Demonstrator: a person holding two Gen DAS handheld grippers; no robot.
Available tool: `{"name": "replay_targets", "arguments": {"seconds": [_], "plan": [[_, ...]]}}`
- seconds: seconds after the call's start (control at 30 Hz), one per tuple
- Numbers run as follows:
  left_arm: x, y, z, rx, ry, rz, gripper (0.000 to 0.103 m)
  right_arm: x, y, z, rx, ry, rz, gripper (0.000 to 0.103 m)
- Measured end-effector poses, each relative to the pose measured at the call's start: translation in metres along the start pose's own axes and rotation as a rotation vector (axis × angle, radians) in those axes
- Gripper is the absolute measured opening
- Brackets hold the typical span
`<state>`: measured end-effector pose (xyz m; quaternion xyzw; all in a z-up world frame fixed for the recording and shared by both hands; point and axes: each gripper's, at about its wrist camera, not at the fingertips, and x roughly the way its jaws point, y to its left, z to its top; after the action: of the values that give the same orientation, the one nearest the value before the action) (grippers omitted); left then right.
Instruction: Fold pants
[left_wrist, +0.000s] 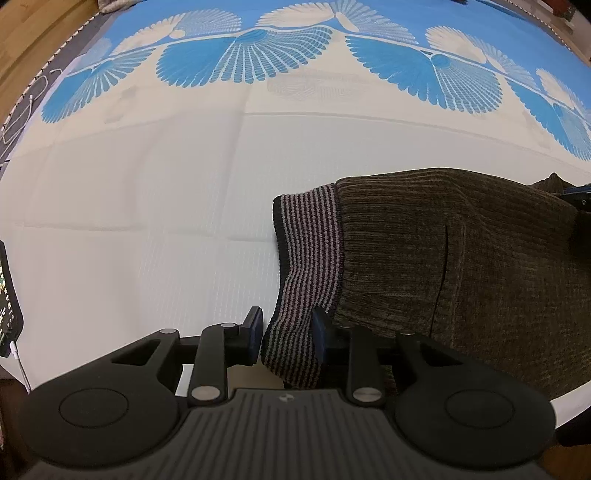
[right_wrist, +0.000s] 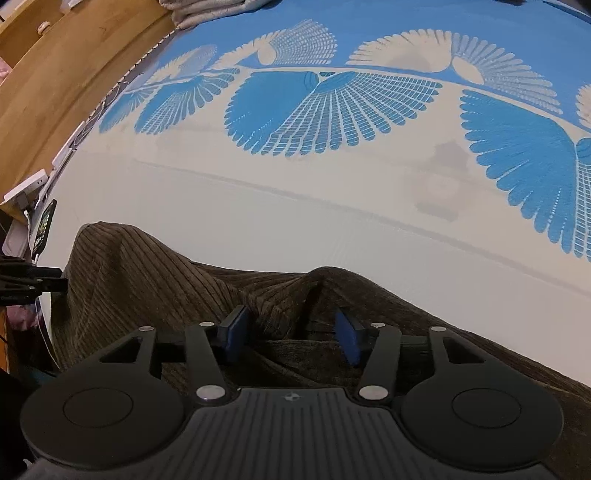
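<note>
Left tool (left_wrist: 286, 334) straddles the striped waistband (left_wrist: 308, 254) of the brown corduroy pants (left_wrist: 454, 258), jaws slack. Right tool (right_wrist: 290, 330) gapes over rumpled cloth. Pants lie lengthwise across the bed (left_wrist: 147, 206), waistband leftward.

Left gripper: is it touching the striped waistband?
Touching. Left wrist view: the waistband lies between the left gripper's jaws, bunched against the right-hand pad; a gap remains at the other.

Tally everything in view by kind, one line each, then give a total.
Pants, brown corduroy with striped waistband: 1
Bedspread, white with blue fan pattern: 1
Grippers, left gripper and right gripper: 2
Phone at the bed's edge: 1
Total: 5
</note>
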<state>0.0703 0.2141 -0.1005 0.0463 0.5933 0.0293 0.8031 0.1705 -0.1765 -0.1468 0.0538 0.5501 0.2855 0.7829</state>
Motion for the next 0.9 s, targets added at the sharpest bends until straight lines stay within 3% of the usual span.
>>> {"name": "replay_targets", "arguments": {"seconds": [0.1,0.23,0.37,0.4,0.43,0.53,0.63,0.67,0.7,0.73,0.8,0.9], "plan": [[0.0,0.001,-0.001,0.001,-0.002,-0.006,0.032,0.002,0.003,0.002,-0.01,0.007,0.011,0.056],[-0.001,0.002,-0.001,-0.001,-0.003,-0.009,0.034,0.004,0.006,0.003,-0.024,0.044,0.082,0.042],[-0.001,0.0,-0.001,0.008,-0.003,0.002,0.034,0.007,0.01,0.0,-0.056,0.06,0.087,0.041],[-0.001,-0.001,-0.001,0.009,-0.004,0.005,0.034,0.007,0.01,0.0,-0.052,0.056,0.085,0.036],[-0.002,-0.001,-0.001,0.011,-0.004,0.006,0.034,0.006,0.011,0.001,-0.063,0.047,0.078,0.024],[-0.002,-0.001,-0.002,0.007,-0.005,0.005,0.034,-0.003,0.012,0.006,-0.1,-0.016,0.051,0.015],[-0.003,0.0,-0.002,0.007,-0.006,0.005,0.034,-0.025,0.003,0.018,-0.032,-0.177,0.054,0.014],[-0.003,0.0,-0.002,0.008,-0.006,0.006,0.034,-0.031,0.0,0.021,-0.005,-0.232,0.034,0.012],[-0.003,0.0,-0.002,0.008,-0.007,0.006,0.034,-0.034,0.0,0.022,0.003,-0.274,-0.029,0.002],[-0.003,0.0,-0.002,0.009,-0.007,0.006,0.034,-0.034,0.0,0.023,0.0,-0.298,-0.1,0.002],[-0.003,-0.001,-0.002,0.006,-0.007,0.007,0.034,-0.032,-0.009,0.024,0.029,-0.299,-0.177,0.005],[-0.003,-0.001,-0.001,0.007,-0.005,0.008,0.034,-0.033,-0.017,0.025,0.065,-0.263,-0.123,0.006]]}}
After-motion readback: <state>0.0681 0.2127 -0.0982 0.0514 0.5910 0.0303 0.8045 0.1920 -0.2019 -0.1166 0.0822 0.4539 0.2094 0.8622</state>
